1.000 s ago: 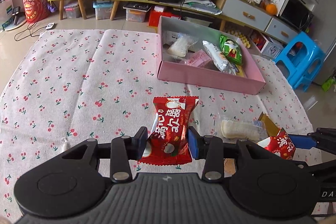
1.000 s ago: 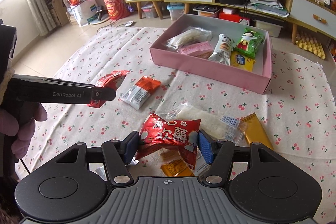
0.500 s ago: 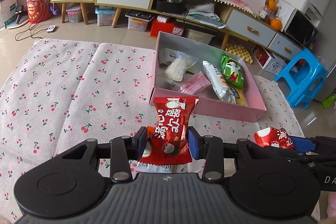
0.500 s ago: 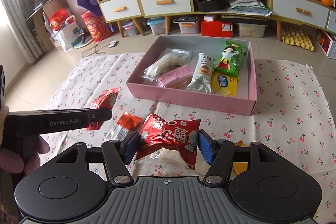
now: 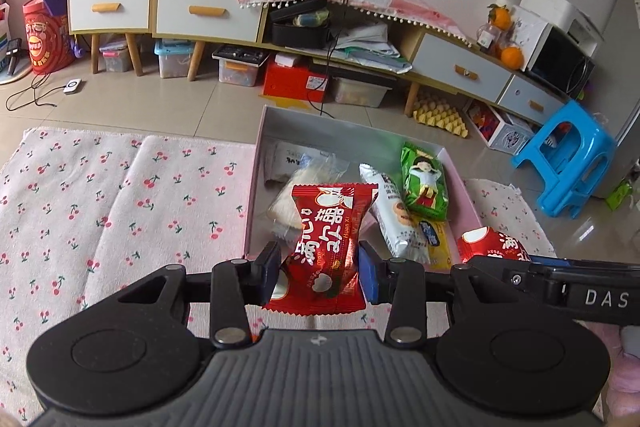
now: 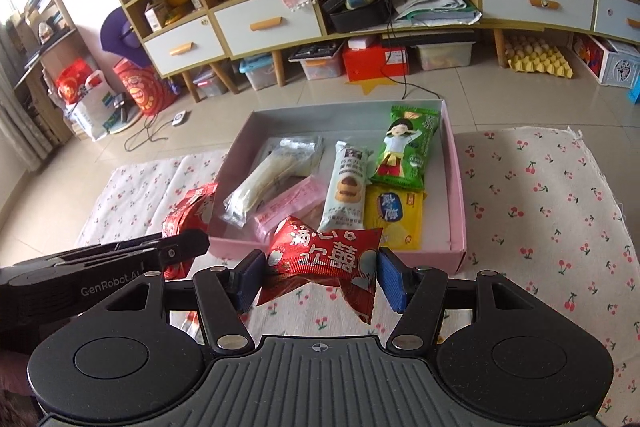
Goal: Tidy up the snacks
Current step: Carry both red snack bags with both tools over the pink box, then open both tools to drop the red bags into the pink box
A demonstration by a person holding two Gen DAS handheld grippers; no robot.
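My left gripper (image 5: 319,269) is clenching one red snack packet (image 5: 325,247), and my right gripper (image 6: 318,277) is clenching another red packet (image 6: 326,261). I am holding both over the near edge of the pink box (image 6: 456,187), which is lying at the far edge of the cherry-print cloth (image 6: 540,203).

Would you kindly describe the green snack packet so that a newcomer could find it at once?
Start at the pink box on the cherry-print cloth. The green packet lies in its far right corner, above a yellow packet and beside a white one. It alone is green, with a cartoon child on it.
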